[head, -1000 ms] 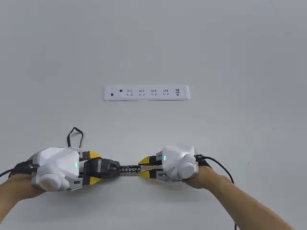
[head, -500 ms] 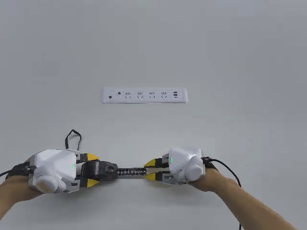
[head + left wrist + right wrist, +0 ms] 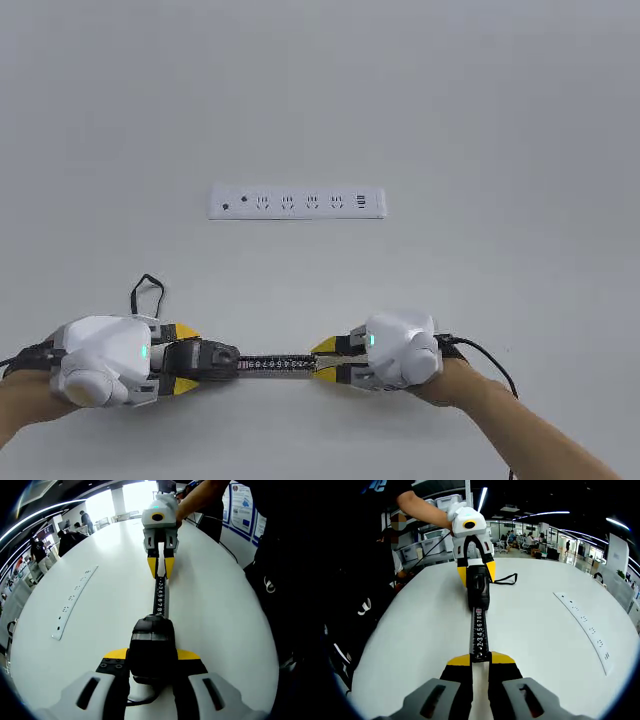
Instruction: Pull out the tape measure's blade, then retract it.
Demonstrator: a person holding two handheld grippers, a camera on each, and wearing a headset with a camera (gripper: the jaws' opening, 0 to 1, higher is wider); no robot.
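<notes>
Nearer the person than the power strip [image 3: 297,201], low over the white surface [image 3: 480,150], the tape measure [image 3: 212,357] is clamped by its black body between the drawn-in jaws of the left gripper [image 3: 188,357]. Its blade [image 3: 275,362] extends roughly parallel to the power strip to the right gripper [image 3: 326,360], whose jaws pinch the blade's tip. Printed numerals show along the exposed length.

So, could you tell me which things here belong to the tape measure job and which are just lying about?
In the job: tape measure, clamped in the left gripper; its blade, part drawn out, pinched by the right gripper.
Lying about: power strip, further back on the table.
</notes>
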